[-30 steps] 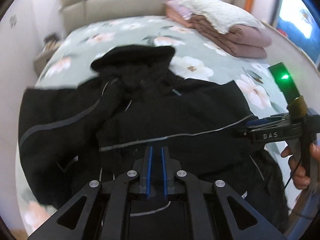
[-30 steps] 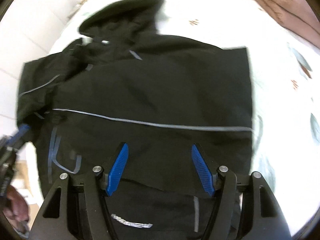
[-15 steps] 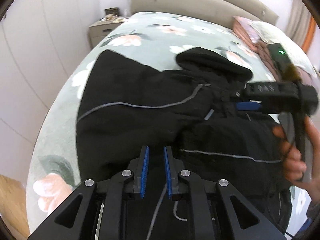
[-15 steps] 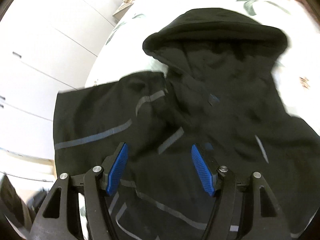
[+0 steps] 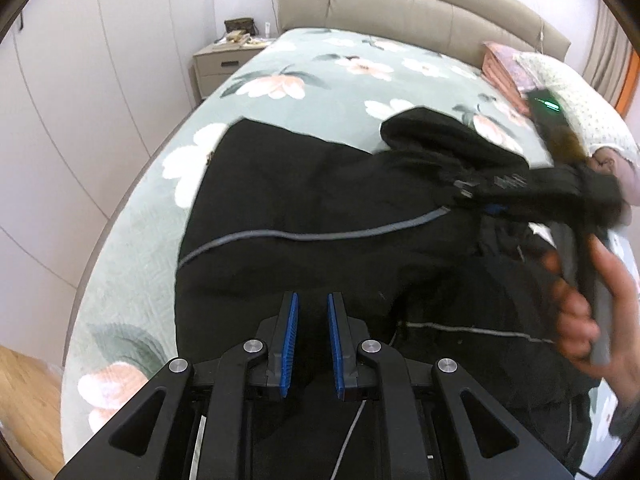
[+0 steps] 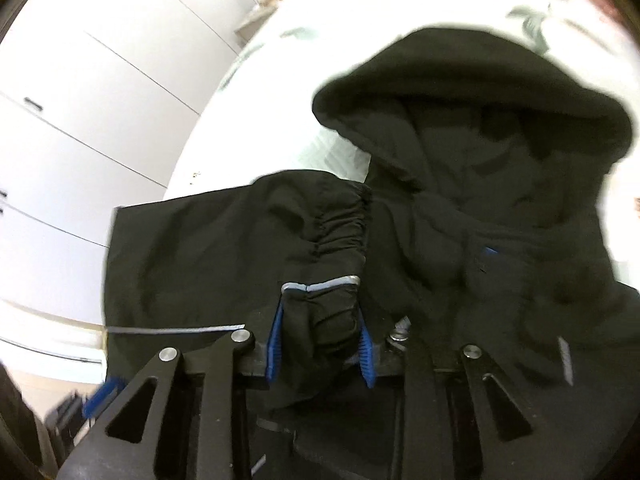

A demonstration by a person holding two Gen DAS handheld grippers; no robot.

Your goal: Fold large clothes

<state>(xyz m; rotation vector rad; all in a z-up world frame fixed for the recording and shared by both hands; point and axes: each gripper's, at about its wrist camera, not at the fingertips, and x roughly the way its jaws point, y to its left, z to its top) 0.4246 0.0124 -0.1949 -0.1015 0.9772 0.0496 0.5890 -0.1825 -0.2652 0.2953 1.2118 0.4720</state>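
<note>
Black hooded jacket (image 5: 320, 200) lies spread; right claw (image 6: 320, 344) closing on its gathered cuff (image 6: 332, 240), left claw (image 5: 312, 340) narrowly apart.

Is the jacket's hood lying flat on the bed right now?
Yes, the hood lies spread on the bed above the jacket body.

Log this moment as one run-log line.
stage: sleeve fold | right gripper: closing on sleeve cuff | left gripper: narrow gap, nothing gripped | jacket: on bed
</note>
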